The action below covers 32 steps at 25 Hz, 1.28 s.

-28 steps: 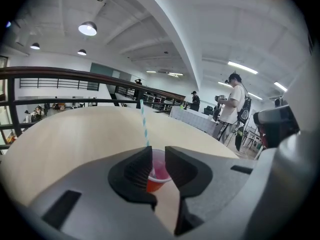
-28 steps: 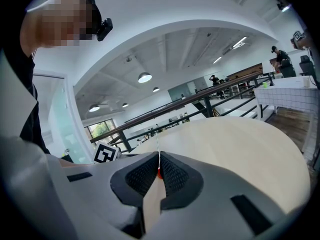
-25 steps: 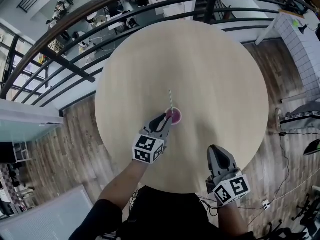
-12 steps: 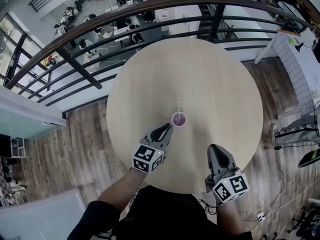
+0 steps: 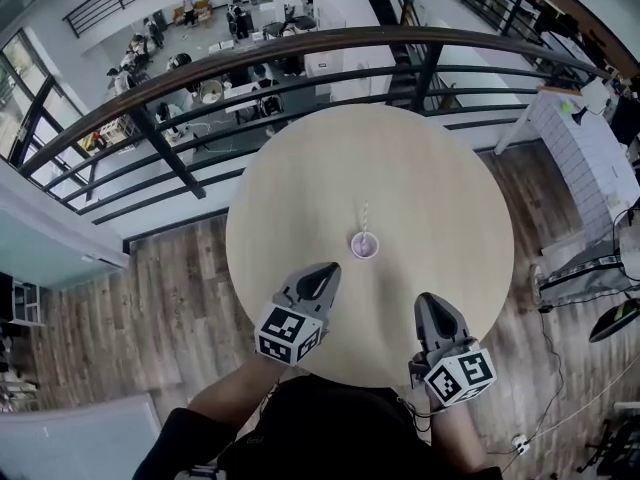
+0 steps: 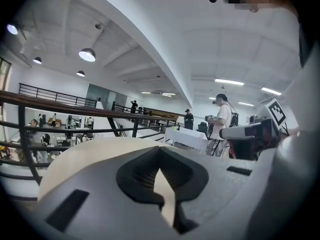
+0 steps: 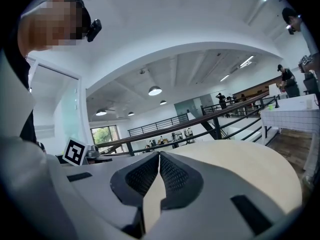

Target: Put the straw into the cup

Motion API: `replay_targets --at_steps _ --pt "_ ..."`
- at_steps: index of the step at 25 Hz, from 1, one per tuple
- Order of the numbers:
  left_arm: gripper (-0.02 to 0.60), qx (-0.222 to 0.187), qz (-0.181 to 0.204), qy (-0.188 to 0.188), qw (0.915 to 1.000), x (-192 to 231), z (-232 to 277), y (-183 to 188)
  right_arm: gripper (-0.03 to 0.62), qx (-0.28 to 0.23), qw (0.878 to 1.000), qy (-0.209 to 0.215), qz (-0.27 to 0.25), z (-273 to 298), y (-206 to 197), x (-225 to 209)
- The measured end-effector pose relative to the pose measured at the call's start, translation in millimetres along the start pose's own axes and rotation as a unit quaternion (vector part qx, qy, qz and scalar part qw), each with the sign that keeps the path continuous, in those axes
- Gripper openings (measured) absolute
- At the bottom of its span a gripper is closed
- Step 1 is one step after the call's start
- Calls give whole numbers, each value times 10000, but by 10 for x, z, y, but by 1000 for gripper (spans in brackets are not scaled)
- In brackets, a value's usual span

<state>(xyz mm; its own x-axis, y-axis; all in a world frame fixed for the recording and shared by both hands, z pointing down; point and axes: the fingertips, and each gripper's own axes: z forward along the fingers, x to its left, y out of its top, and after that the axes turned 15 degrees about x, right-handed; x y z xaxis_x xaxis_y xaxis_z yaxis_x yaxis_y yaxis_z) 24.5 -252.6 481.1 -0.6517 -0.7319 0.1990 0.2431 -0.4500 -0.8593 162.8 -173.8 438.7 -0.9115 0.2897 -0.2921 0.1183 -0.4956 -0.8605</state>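
A small pink cup (image 5: 364,245) stands near the middle of the round wooden table (image 5: 440,198), and a striped straw (image 5: 364,218) sticks up out of it. My left gripper (image 5: 323,277) sits shut at the near left, a short way from the cup, holding nothing. My right gripper (image 5: 431,308) rests shut at the near right edge, also with nothing in it. Neither gripper view shows the cup or straw; in the left gripper view the jaws (image 6: 160,154) meet at their tips, and in the right gripper view the jaws (image 7: 159,156) do the same.
A dark metal railing (image 5: 300,58) curves round the far side of the table, with a lower floor beyond it. Wooden flooring (image 5: 150,298) surrounds the table. A white tiled counter (image 5: 575,133) stands at the right. People stand far off in both gripper views.
My left gripper has let go of the straw and drawn back toward me, away from the cup. The straw stays in the cup. The head view has shifted back.
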Motion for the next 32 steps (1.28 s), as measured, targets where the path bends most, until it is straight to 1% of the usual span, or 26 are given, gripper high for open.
replay_targets --at_steps 4,7,11,16,20,24,29,32 --pt "6 -118 1 54 9999 -73 -223 74 23 -42 10000 7 -22 -126 -20 77" --pt "6 -236 125 124 9996 -200 -383 140 23 -108 9999 51 -63 -207 -22 93" --pt "6 -392 168 90 9990 -475 -550 242 23 -158 9997 146 -149 -370 -47 93" --pt "6 -484 157 56 9987 -852 -664 321 23 -273 9989 368 41 -623 -6 42" --pt "6 -392 397 150 9983 -1062 -730 280 23 -455 9972 502 -302 -811 110 140" --pt "6 -310 504 246 9979 -1087 -823 220 21 -540 9964 506 -404 -878 142 183" --pt "6 -328 485 302 9978 -966 -958 175 21 -653 9966 333 -381 -886 179 236" --pt "6 -432 424 354 9975 -851 -1022 226 21 -649 9965 313 -415 -827 200 298"
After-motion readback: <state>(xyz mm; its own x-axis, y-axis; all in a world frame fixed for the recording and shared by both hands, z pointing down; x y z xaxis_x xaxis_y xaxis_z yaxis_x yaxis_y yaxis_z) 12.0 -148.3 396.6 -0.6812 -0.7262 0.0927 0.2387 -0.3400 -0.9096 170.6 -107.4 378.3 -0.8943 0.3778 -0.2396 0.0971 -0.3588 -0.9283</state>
